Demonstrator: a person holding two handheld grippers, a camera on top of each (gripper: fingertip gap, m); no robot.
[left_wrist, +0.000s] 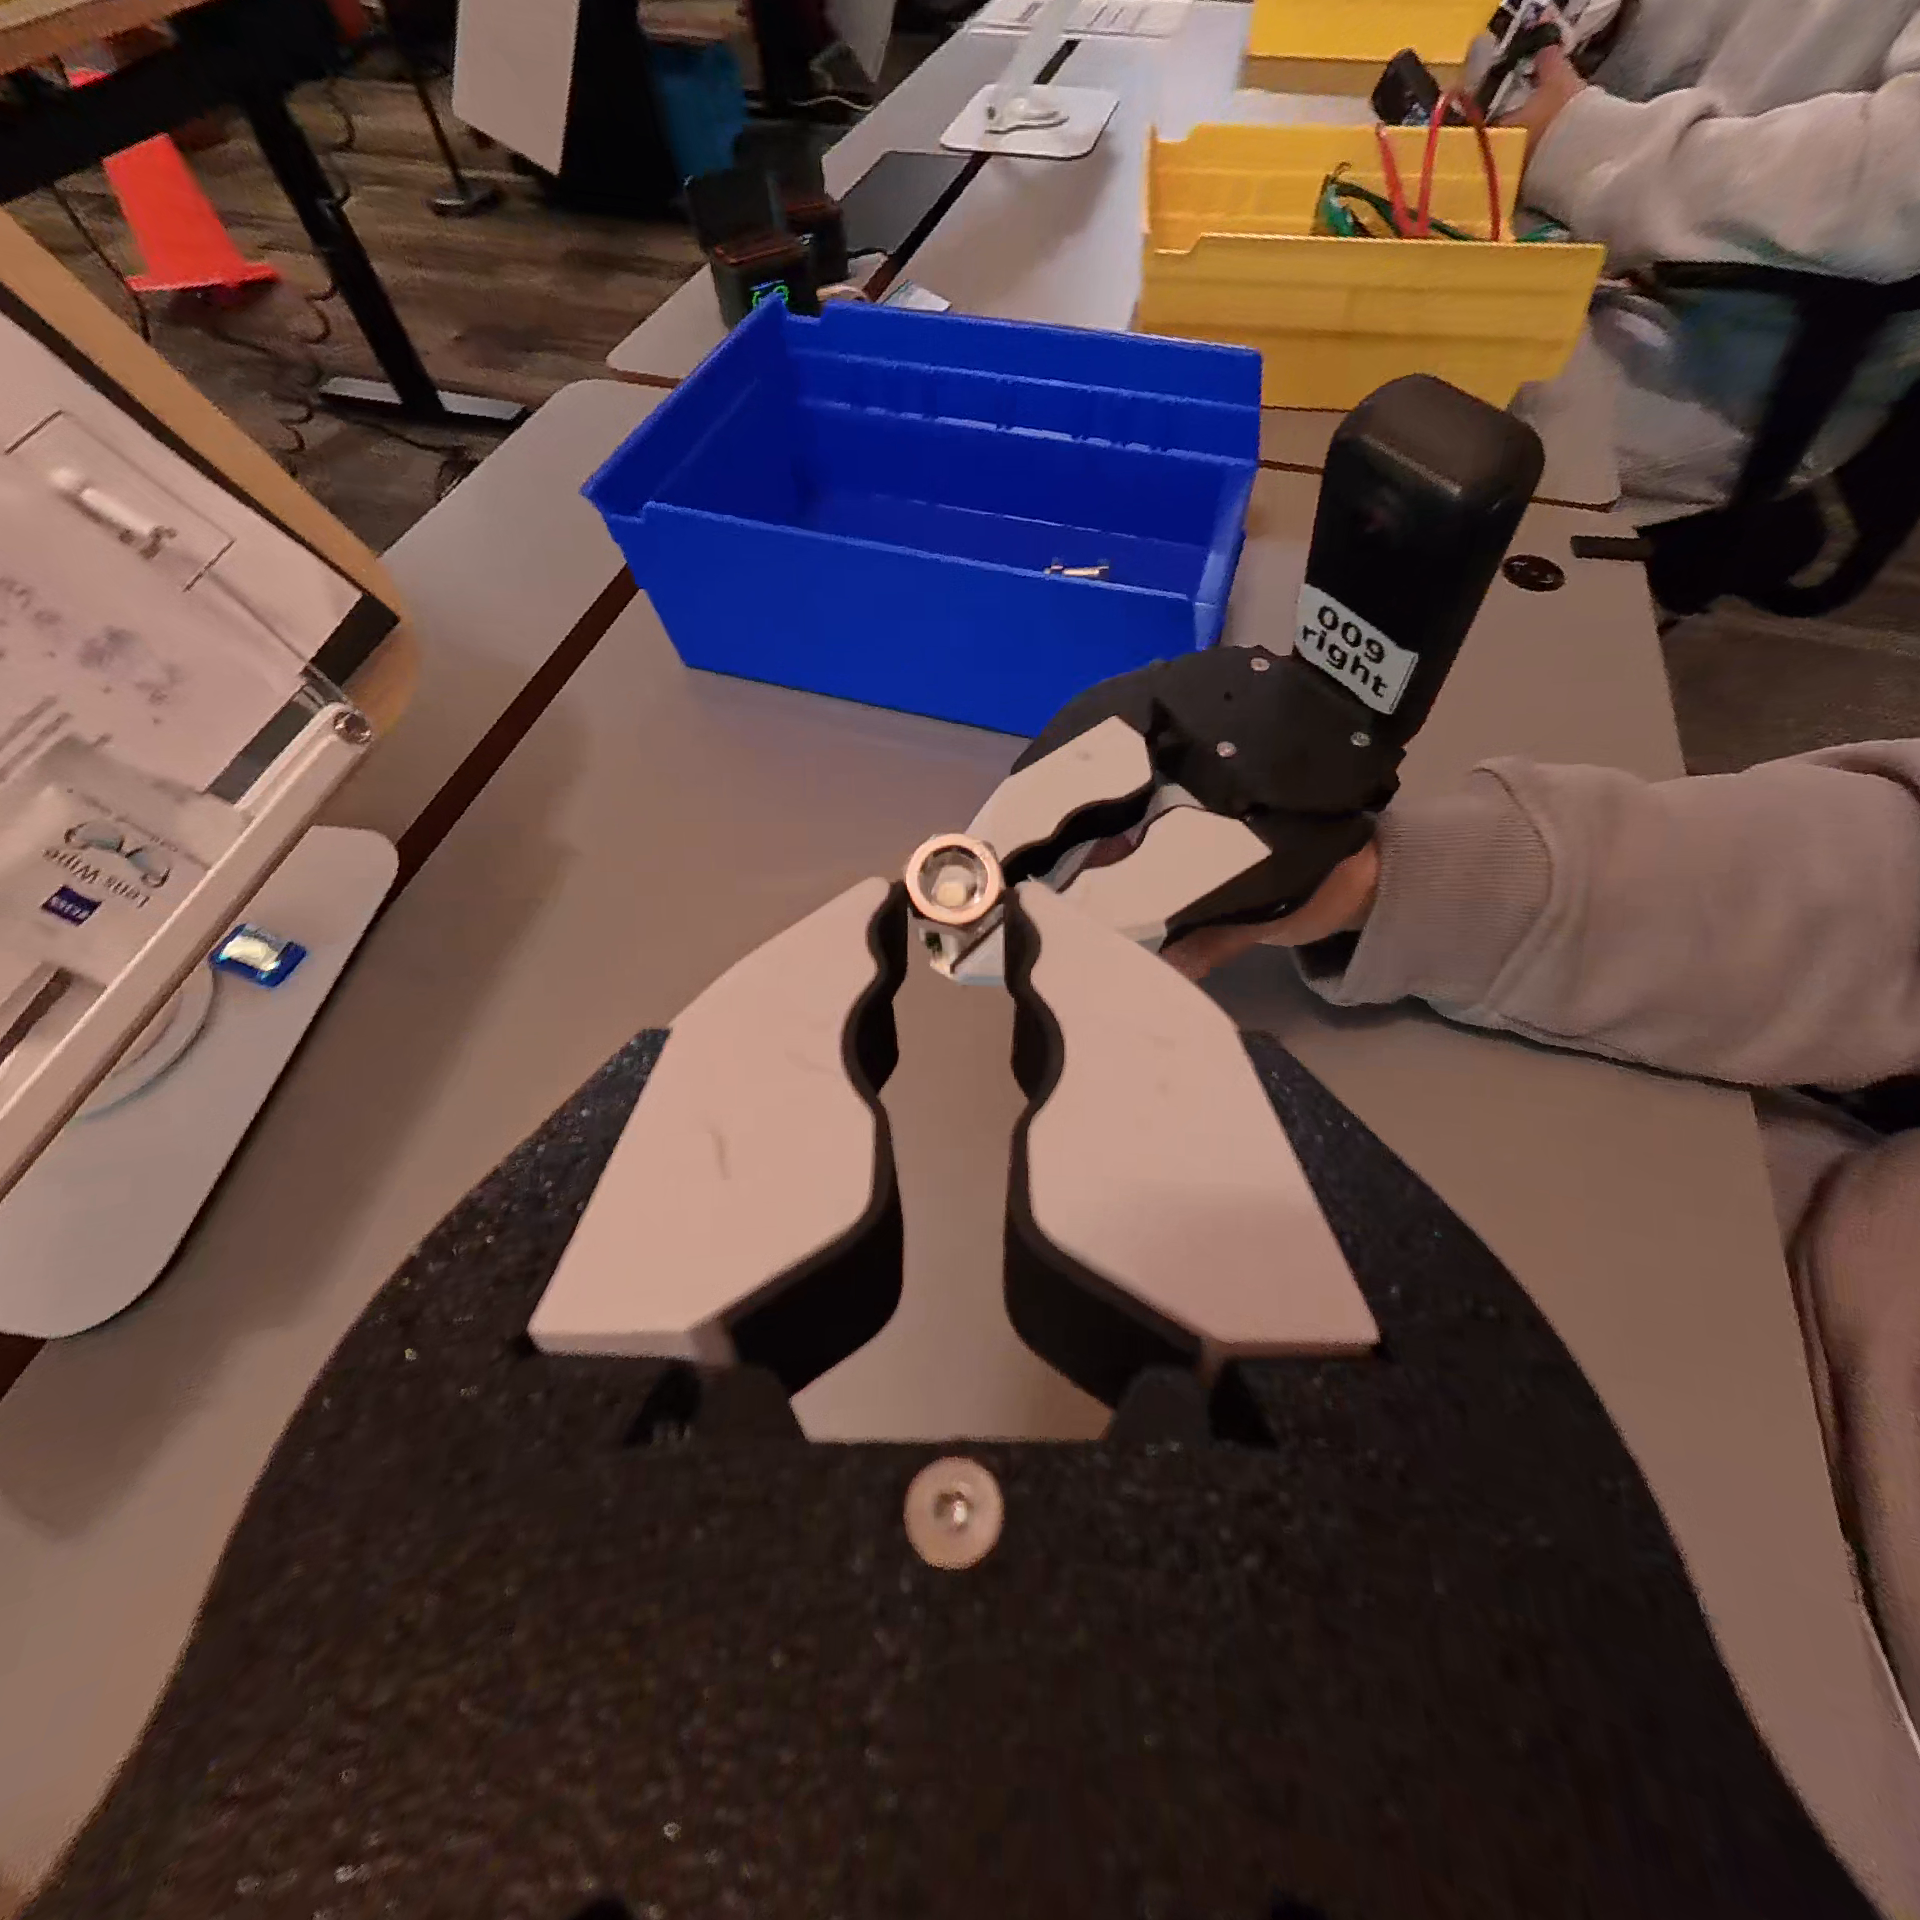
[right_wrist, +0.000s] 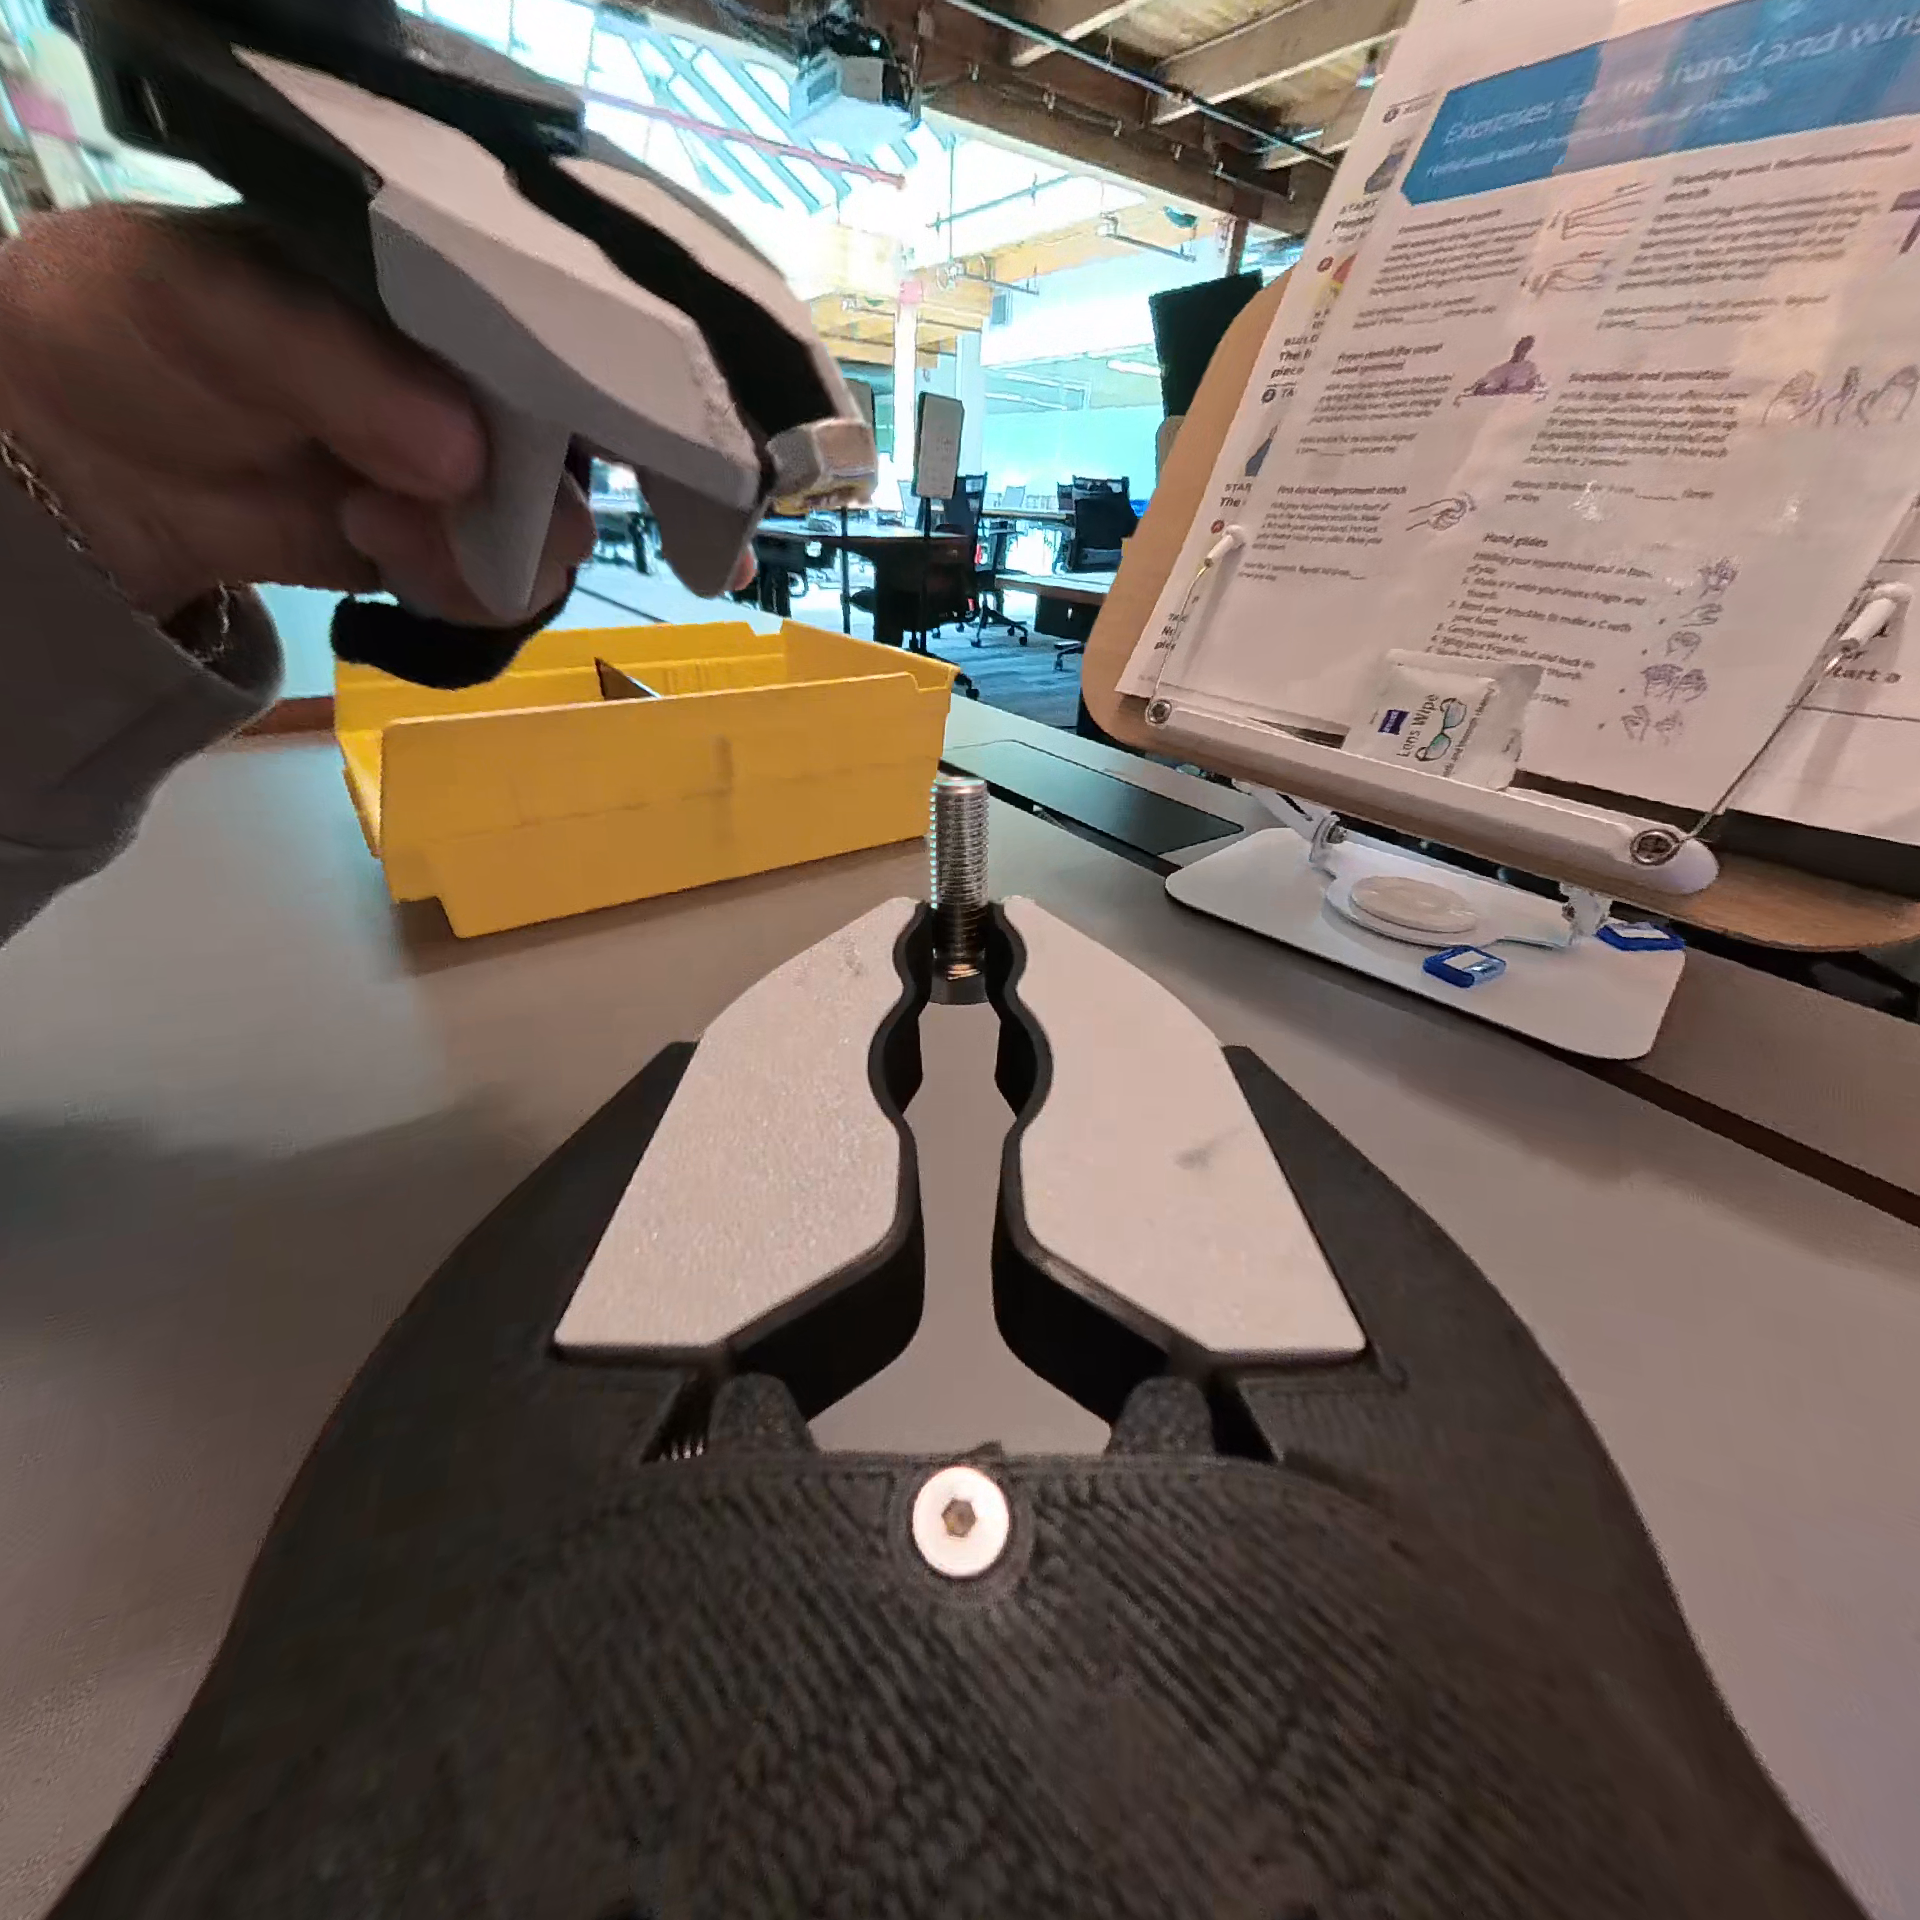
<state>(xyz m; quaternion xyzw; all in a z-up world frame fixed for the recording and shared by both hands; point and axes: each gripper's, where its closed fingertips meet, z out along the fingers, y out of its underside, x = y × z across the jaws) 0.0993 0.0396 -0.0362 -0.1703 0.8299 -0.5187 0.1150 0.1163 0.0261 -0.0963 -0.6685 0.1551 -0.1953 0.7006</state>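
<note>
Your left gripper (left_wrist: 951, 904) is clamped on a nut (left_wrist: 953, 881) above open grey table (left_wrist: 665, 790); your right gripper (right_wrist: 961, 914) grips an upright bolt (right_wrist: 959, 852) near the yellow bin's (right_wrist: 644, 790) edge.

Printed writing is borne by a white sheet with a blue header (right_wrist: 1621, 343) clipped on the wooden document stand (right_wrist: 1174, 540), a white sachet (right_wrist: 1439, 717) on the stand's ledge, and a white sticker (left_wrist: 1351, 649) on a black handle (left_wrist: 1423, 488) well right of the stand.
</note>
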